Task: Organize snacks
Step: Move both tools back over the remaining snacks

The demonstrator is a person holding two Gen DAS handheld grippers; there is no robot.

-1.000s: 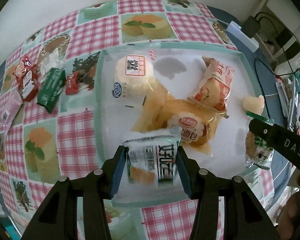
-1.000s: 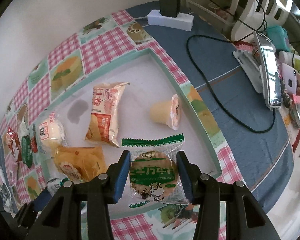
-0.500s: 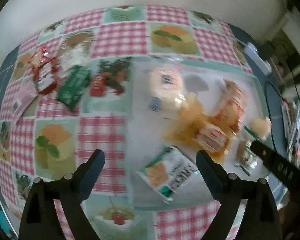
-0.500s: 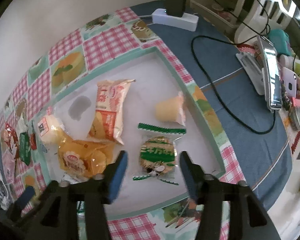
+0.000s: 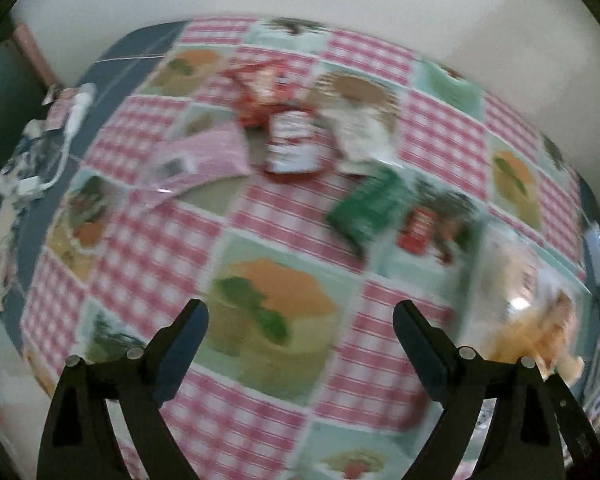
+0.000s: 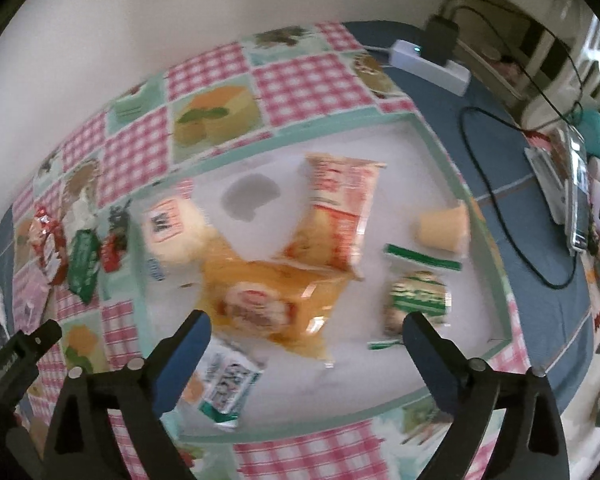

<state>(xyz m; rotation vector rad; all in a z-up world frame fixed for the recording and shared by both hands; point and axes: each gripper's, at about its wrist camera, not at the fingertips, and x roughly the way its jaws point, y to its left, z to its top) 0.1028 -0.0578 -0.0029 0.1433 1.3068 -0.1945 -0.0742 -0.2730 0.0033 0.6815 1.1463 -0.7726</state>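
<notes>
**Loose packets left of the tray: risks on the next reach**

Checked pink-and-mint tablecloth (image 5: 148, 256) covers the table, pale wall behind; both views are motion-blurred.

Left gripper (image 5: 300, 330): jaws wide, nothing between them, above bare cloth. Upper centre of the left view, off the tray: a red-and-white packet (image 5: 292, 144), a pink packet (image 5: 204, 156), a white packet (image 5: 360, 136), a green packet (image 5: 370, 208), a small red packet (image 5: 418, 228). They lie close, some touching or overlapping; blur hides which.

Right gripper (image 6: 306, 334): jaws wide, empty, above the tray (image 6: 482, 240). On the tray: an orange bread bag (image 6: 260, 300), a tall pink-orange bag (image 6: 336, 216), a round white cake packet (image 6: 170, 228), a jelly cup (image 6: 444, 226) on its side, a green biscuit packet (image 6: 416, 296), a white-green cracker packet (image 6: 224, 384) near the lower rim.

Risks, as I judge them:
- Clustered packets: wide jaws closing on one may catch a neighbour, dragging or dropping it.
- Flat foil lies tight to the cloth; a shallow pinch may slip off, a deep one may bunch the cloth.
- Tray centre is crowded; a new packet could land on the bags and slide off.
- Jelly cup may roll if nudged.
- Cracker packet by the rim could be pushed out.
- Both grippers work close together; crossing paths invites a knock.
</notes>
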